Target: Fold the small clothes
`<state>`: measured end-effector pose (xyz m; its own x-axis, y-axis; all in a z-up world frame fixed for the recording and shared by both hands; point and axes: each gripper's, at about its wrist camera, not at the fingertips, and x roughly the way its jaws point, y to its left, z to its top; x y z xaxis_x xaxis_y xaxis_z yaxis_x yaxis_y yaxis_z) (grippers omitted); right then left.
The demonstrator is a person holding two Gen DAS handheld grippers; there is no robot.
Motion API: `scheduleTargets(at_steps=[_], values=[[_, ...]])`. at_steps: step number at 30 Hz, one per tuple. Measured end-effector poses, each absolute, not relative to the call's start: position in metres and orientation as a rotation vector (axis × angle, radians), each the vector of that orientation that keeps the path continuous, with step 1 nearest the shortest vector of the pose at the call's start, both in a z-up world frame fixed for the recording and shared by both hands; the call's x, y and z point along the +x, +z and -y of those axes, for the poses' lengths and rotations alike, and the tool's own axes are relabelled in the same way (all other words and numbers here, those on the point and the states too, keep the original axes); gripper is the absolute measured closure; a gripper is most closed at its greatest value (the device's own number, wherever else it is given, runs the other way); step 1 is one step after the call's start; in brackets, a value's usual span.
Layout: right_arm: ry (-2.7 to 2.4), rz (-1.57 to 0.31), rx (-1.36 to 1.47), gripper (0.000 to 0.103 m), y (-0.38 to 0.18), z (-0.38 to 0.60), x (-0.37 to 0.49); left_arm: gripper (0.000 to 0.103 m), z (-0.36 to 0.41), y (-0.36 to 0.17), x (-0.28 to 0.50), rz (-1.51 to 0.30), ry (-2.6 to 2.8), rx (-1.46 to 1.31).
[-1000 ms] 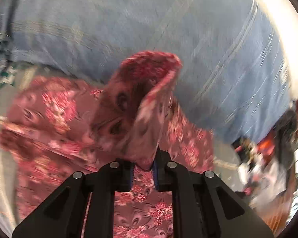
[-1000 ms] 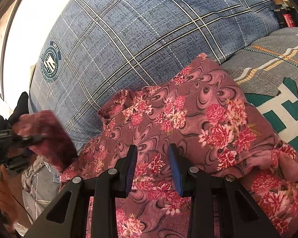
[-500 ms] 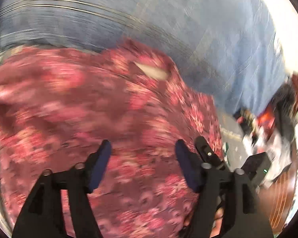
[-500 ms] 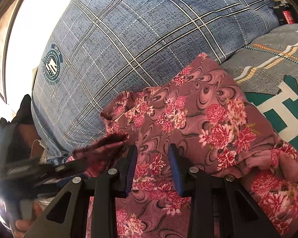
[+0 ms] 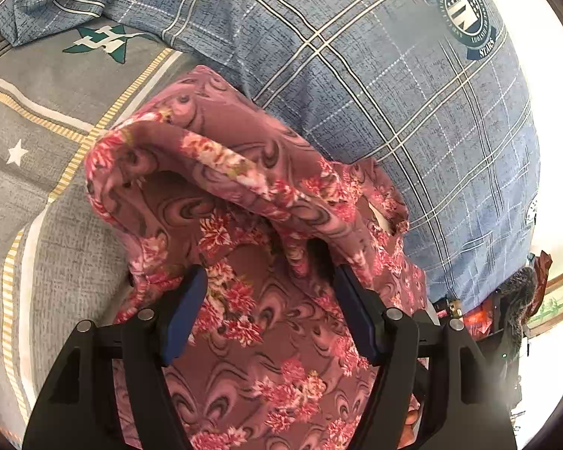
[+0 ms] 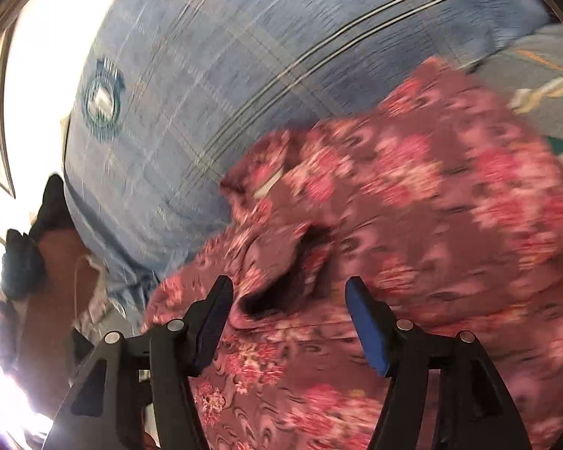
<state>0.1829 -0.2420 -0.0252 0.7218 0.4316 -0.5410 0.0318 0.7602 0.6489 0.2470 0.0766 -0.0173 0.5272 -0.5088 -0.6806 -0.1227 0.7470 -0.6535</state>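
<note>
A pink floral garment (image 5: 266, 356) lies on the bed, its upper part folded over into a thick rolled edge (image 5: 221, 165). My left gripper (image 5: 270, 300) hovers open just over it; both blue pads stand apart from the cloth beneath them. The right wrist view is blurred by motion. There the same garment (image 6: 450, 225) spreads out with a dark pocket of fold (image 6: 281, 285) ahead of my right gripper (image 6: 287, 303). Its jaws are opening, and the cloth lies under them without being pinched.
A large blue plaid pillow (image 5: 394, 93) with a round badge lies right behind the garment, also blurred as the pillow (image 6: 206, 75) in the right wrist view. Grey bedding (image 5: 56, 206) with stars and stripes extends left. Dark clutter (image 5: 506, 300) sits at the bed's right edge.
My left gripper let go of the raised flap, opened wide and dropped toward the garment, which now lies folded over. My right gripper's jaws spread wider and it shifted, blurring its view.
</note>
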Motion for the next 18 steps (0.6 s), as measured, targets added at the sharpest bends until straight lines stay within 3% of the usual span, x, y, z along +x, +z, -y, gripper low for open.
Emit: scheduleTargets(at_steps=[2, 3, 4, 12, 18], values=[[0.242, -0.76, 0.577, 0.048, -0.021, 0.221, 0.191, 0.034, -0.075, -0.017, 0.249, -1.006, -0.254, -0.716], [0.247, -0.772, 0.523, 0.082, -0.018, 0.212, 0.194, 0.034, -0.075, -0.016, 0.248, -1.003, -0.251, -0.71], [0.265, -0.781, 0.489, 0.096, -0.013, 0.207, 0.197, 0.034, -0.074, -0.017, 0.249, -1.002, -0.249, -0.709], [0.262, -0.521, 0.504, 0.097, 0.054, 0.262, 0.159, 0.034, -0.085, -0.019, 0.25, -1.008, -0.238, -0.772], [0.075, -0.562, 0.576, 0.097, 0.031, 0.339, 0.149, 0.034, -0.082, -0.02, 0.248, -1.027, -0.259, -0.778]])
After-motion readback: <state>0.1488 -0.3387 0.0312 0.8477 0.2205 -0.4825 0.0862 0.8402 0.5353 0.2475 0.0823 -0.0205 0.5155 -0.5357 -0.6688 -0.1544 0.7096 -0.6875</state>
